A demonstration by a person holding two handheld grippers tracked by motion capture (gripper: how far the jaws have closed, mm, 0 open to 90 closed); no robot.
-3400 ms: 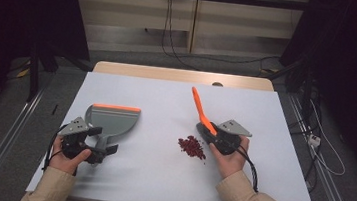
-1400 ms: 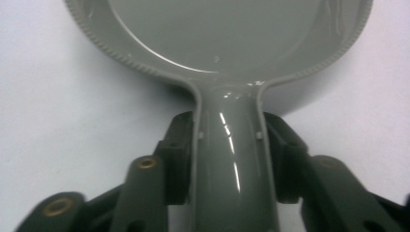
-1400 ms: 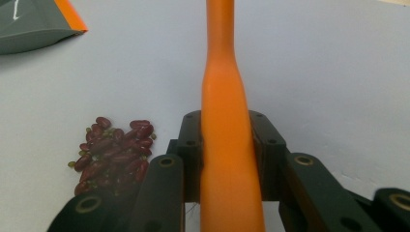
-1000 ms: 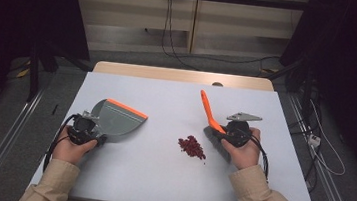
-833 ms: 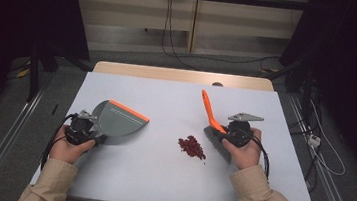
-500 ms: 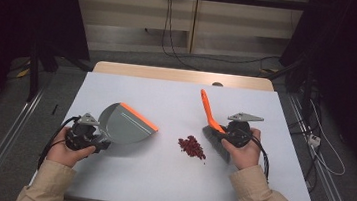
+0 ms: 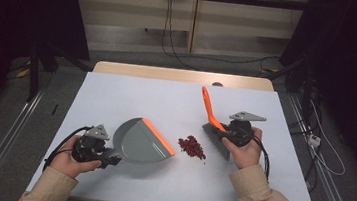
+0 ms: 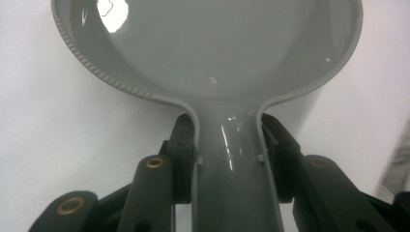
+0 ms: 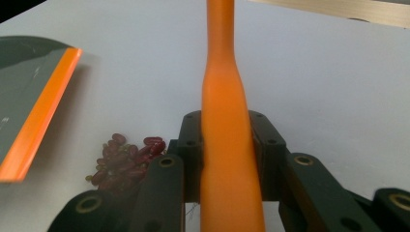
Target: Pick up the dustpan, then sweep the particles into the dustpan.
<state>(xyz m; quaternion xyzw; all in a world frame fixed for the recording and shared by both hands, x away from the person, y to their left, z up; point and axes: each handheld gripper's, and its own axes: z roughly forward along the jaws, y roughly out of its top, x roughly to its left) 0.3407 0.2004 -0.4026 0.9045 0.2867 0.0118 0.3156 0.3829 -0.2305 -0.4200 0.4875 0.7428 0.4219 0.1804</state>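
Note:
A grey dustpan (image 7: pixel 138 140) with an orange front lip lies on the white table (image 7: pixel 131 95), its lip just left of a small pile of red beans (image 7: pixel 192 146). My left gripper (image 7: pixel 112 157) is shut on the dustpan's handle (image 8: pixel 234 183), one jaw on each side. To the right of the pile my right gripper (image 7: pixel 223 131) is shut on the orange handle of a brush (image 7: pixel 209 109); the grey bristles (image 7: pixel 215 136) rest on the table beside the beans. The beans (image 9: pixel 124 159) and the dustpan's orange lip (image 9: pixel 38 116) lie left of the brush handle (image 9: pixel 223 145) in the right gripper view.
A pale wooden strip (image 7: pixel 184 75) runs along the table's far edge. Black cables (image 7: pixel 171 34) hang behind the table, and more trail on the floor at the right (image 7: pixel 313 140). Metal rails (image 7: pixel 6 138) flank the table on the floor.
The left hand has carried the dustpan to the right, toward the bean pile, and turned its lip to face the beans. The right hand and brush have kept still.

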